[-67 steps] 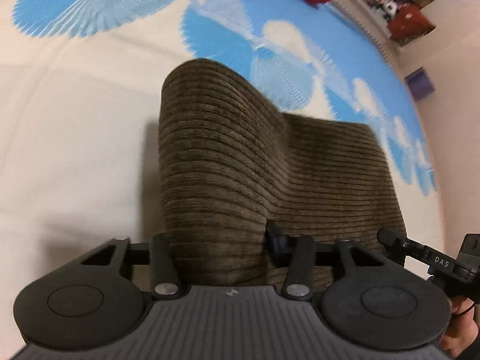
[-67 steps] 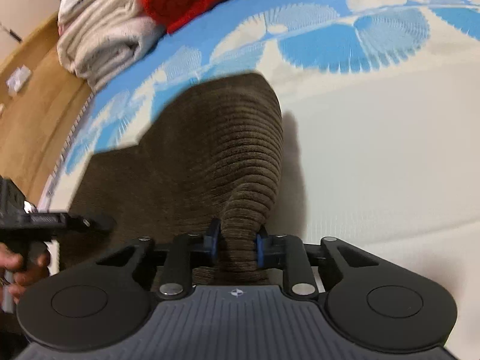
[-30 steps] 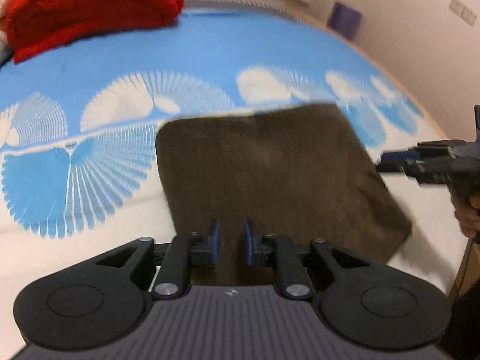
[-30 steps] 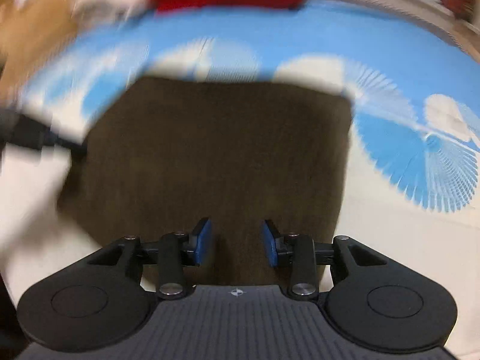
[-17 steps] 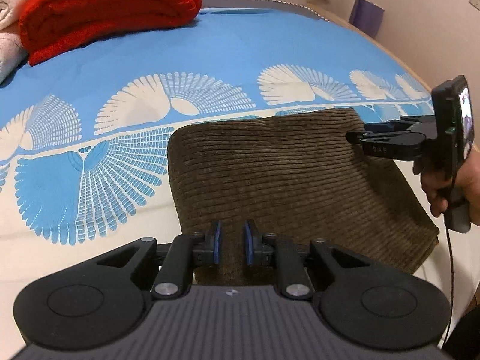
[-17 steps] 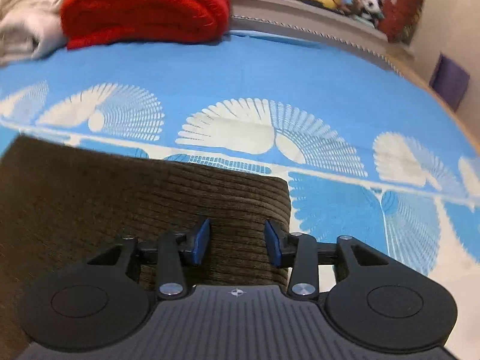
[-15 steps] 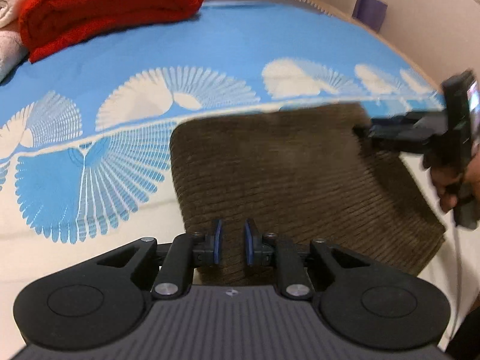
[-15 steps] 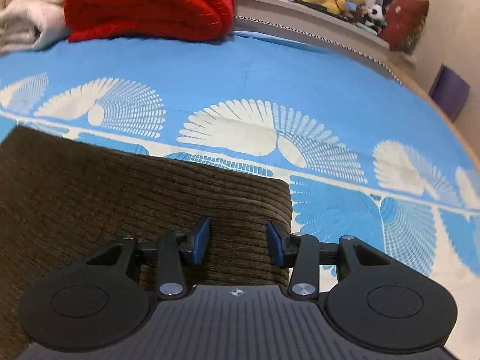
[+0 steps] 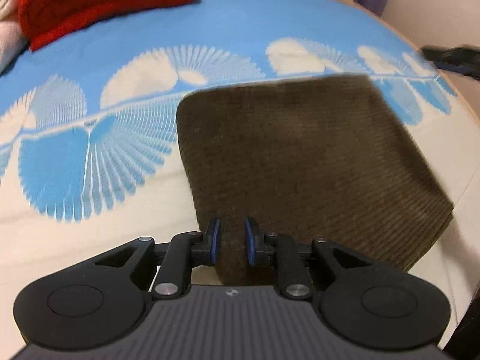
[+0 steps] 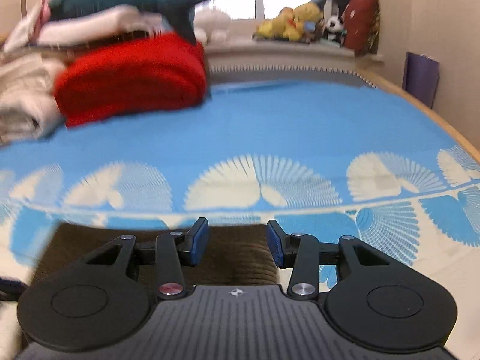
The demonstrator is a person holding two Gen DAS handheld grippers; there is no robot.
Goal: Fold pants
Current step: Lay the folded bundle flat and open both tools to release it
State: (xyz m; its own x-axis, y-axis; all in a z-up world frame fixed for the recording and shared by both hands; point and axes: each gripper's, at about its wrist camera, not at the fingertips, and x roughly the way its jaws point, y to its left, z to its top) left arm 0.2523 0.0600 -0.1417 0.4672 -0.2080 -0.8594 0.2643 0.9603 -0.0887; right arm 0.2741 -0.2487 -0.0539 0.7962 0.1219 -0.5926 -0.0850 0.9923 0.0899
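The brown corduroy pants (image 9: 300, 156) lie folded into a flat rectangle on the blue and cream bedspread (image 9: 90, 156). My left gripper (image 9: 231, 241) hovers over the near left corner of the pants, its jaws a narrow gap apart and holding nothing. My right gripper (image 10: 237, 243) is open and empty above the far edge of the pants (image 10: 234, 258). The right gripper shows blurred at the right edge of the left wrist view (image 9: 450, 57).
A folded red blanket (image 10: 132, 81) and white and beige folded laundry (image 10: 24, 102) lie at the head of the bed. Stuffed toys (image 10: 294, 27) sit on the window sill. The wooden bed edge (image 10: 444, 126) runs along the right.
Both grippers let go of the pants, which now lie flat and folded. The right gripper has lifted and pulled off to the right. The left gripper has barely moved.
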